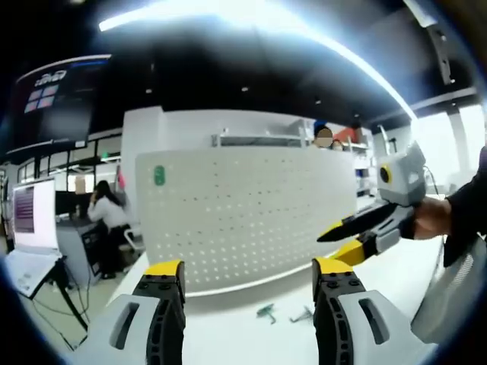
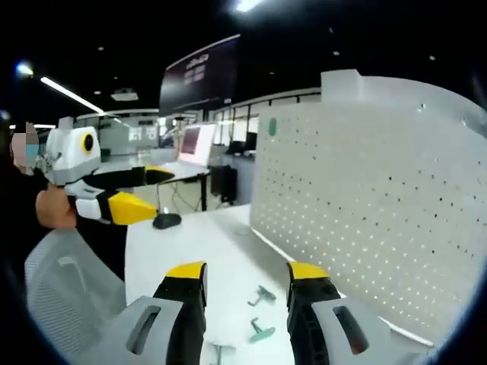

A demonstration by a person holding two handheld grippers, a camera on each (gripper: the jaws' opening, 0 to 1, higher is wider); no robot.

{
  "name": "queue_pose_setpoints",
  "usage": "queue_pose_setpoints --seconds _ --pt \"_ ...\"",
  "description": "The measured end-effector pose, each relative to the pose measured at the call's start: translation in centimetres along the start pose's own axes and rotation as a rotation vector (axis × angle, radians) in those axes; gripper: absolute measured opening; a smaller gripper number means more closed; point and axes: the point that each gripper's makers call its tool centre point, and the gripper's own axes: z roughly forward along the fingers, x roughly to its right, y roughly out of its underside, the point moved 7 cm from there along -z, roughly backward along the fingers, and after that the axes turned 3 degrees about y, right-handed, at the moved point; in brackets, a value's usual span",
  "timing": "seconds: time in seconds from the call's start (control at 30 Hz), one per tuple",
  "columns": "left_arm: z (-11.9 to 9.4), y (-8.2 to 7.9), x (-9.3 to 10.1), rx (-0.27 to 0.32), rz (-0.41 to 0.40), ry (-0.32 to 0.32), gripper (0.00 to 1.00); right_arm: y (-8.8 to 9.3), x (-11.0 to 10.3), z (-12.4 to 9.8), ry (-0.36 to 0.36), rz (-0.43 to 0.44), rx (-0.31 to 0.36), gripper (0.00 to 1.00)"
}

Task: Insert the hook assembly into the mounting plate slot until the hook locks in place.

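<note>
Both grippers, left gripper [image 1: 247,277] and right gripper [image 2: 247,280], are being held spread, empty, above hooks [image 2: 262,295] lying before the pegboard [image 2: 380,220].

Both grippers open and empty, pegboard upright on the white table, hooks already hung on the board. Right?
Not quite. The hooks are not on the board: the right gripper view shows them lying loose on the white table in front of the upright pegboard. The rest holds: the left gripper and the right gripper are both open and empty.

Hooks [image 2: 261,296] too small; pegboard [image 2: 380,220] cut off
</note>
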Motion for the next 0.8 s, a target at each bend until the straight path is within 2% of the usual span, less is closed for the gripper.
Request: queue_pose_setpoints --seconds 0.33,0.6,0.7,0.8 --pt "-0.6 0.1 0.2 0.008 -0.004 0.006 0.68 1.7 1.0 3.6 -0.056 -0.044 -0.071 0.36" --pt "-0.6 0.3 0.1 0.009 -0.02 0.001 0.67 3.9 1.2 6.9 -0.093 -0.062 -0.144 0.32" --pt "-0.5 0.3 0.1 0.008 -0.019 0.001 0.67 4.8 1.5 7.9 -0.104 -0.04 -0.179 0.31" --pt "-0.5 0.3 0.2 0.006 -0.019 0.002 0.67 5.4 1.6 8.5 -0.124 -0.001 -0.187 0.31"
